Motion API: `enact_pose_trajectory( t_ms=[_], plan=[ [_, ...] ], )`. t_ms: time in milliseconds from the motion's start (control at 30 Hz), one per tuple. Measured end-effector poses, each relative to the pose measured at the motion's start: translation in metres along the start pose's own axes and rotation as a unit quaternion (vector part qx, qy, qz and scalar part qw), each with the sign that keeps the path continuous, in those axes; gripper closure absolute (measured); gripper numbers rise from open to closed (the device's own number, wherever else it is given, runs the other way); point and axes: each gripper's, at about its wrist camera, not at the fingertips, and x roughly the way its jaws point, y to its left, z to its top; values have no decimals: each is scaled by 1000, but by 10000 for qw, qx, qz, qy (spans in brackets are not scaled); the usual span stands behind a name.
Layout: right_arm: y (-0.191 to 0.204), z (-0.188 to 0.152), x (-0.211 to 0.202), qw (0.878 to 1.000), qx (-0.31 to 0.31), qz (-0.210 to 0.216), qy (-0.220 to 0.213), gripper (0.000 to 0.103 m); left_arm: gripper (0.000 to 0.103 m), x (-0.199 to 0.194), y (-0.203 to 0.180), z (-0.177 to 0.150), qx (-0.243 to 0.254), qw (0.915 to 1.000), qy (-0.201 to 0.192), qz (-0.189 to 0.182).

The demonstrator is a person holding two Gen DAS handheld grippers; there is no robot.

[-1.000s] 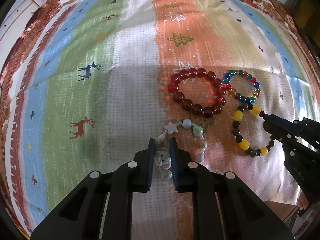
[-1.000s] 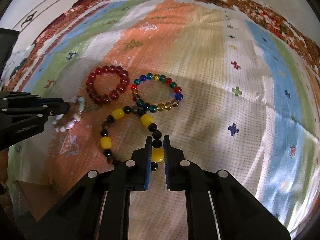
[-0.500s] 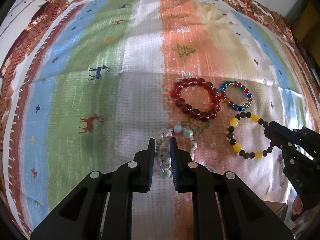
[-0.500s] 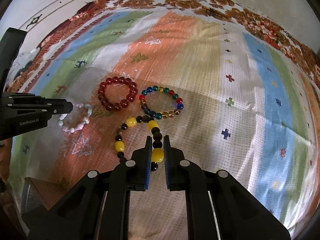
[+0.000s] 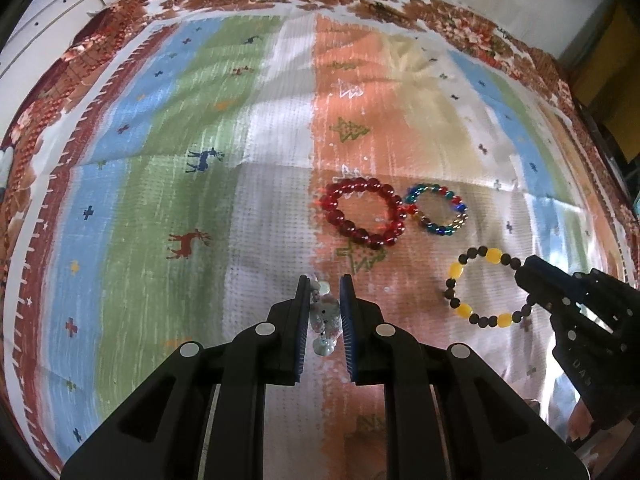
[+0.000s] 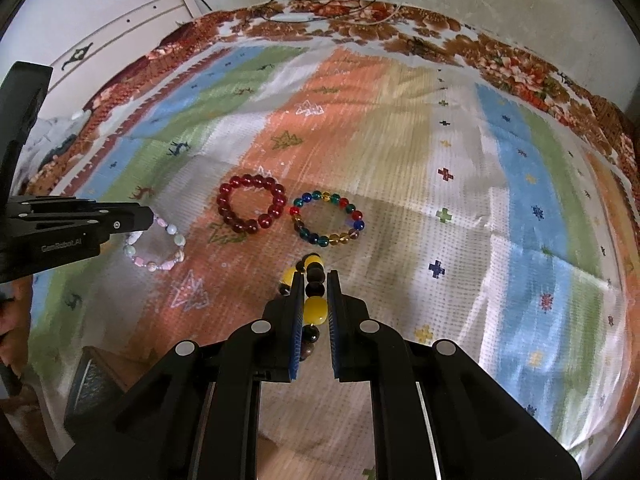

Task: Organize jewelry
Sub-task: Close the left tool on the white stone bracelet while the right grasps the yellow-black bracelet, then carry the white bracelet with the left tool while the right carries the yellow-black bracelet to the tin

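The left gripper (image 5: 324, 312) pinches the pale bracelet (image 6: 154, 246) between its jaws and holds it lifted above the striped cloth (image 5: 160, 208), and the right gripper (image 6: 312, 304) pinches the black and yellow bracelet (image 5: 486, 286) by a yellow bead, also raised off the cloth. Farther out, the red bracelet (image 5: 364, 212) and the multicolored bracelet (image 5: 438, 214) lie flat on the cloth just beside each other, near the middle of the spread.
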Motion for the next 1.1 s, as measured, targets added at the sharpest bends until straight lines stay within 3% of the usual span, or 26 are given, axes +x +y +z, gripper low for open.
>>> enact_pose_trajectory(
  t_ms=[533,1100],
  plan=[
    [-2,-3,-39,9994,148,8,-307,91,89,-38,-12,-10,-45,9989,-419,-203],
    [8,-15,-85,9976,38,72,-691,91,88,-86,-44,-36,320,9945,-955,-287]
  ],
)
